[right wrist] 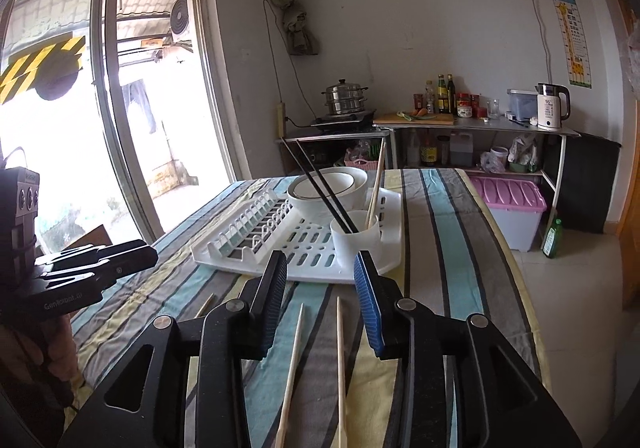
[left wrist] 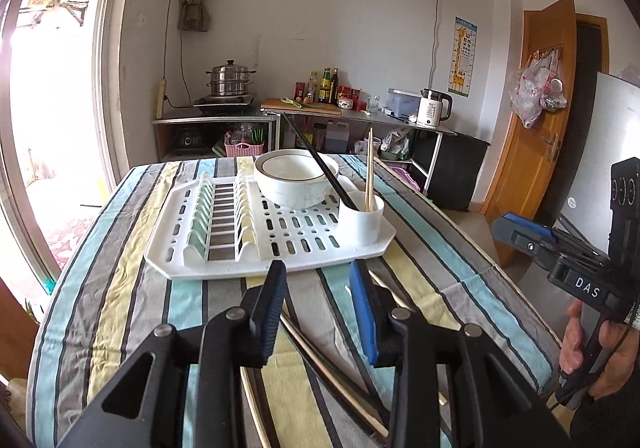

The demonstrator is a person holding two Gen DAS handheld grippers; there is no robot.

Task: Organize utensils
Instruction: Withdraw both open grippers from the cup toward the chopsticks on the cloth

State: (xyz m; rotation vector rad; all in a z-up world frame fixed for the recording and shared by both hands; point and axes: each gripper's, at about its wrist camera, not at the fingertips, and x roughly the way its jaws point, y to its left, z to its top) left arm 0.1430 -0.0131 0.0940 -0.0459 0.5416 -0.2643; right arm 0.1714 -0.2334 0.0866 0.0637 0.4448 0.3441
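From the left wrist view, the left gripper (left wrist: pixel 318 276) is held above a striped cloth (left wrist: pixel 132 280) with its jaws spread and nothing between them. Just beyond its fingertips a white rack (left wrist: pixel 280 240) is seen lying on the cloth. A white bowl (left wrist: pixel 296 178) is set on the rack's far part, and a white cup (left wrist: pixel 362 222) stands at the rack's right corner. In the cup a black chopstick (left wrist: pixel 316 162) is leaned to the upper left across the bowl, and a pale chopstick (left wrist: pixel 369 172) is stood nearly upright. Under and just past the left gripper, loose chopsticks (left wrist: pixel 336 364) are laid on the cloth, running towards the lower right. At the right edge the right gripper (left wrist: pixel 520 234) is seen side-on, held by a hand (left wrist: pixel 580 340); its state cannot be told from this side.

From the right wrist view, the right gripper (right wrist: pixel 320 272) is also held with its jaws spread and empty. The rack (right wrist: pixel 304 260) lies just beyond its fingertips, with the cup (right wrist: pixel 354 244) nearest and the bowl (right wrist: pixel 328 192) behind. Two black chopsticks (right wrist: pixel 320 188) and one pale chopstick (right wrist: pixel 376 184) are seen in the cup. Two pale chopsticks (right wrist: pixel 339 360) are laid on the cloth (right wrist: pixel 452 248) below the open jaws, side by side but apart. At the left edge the left gripper (right wrist: pixel 120 260) is seen side-on.
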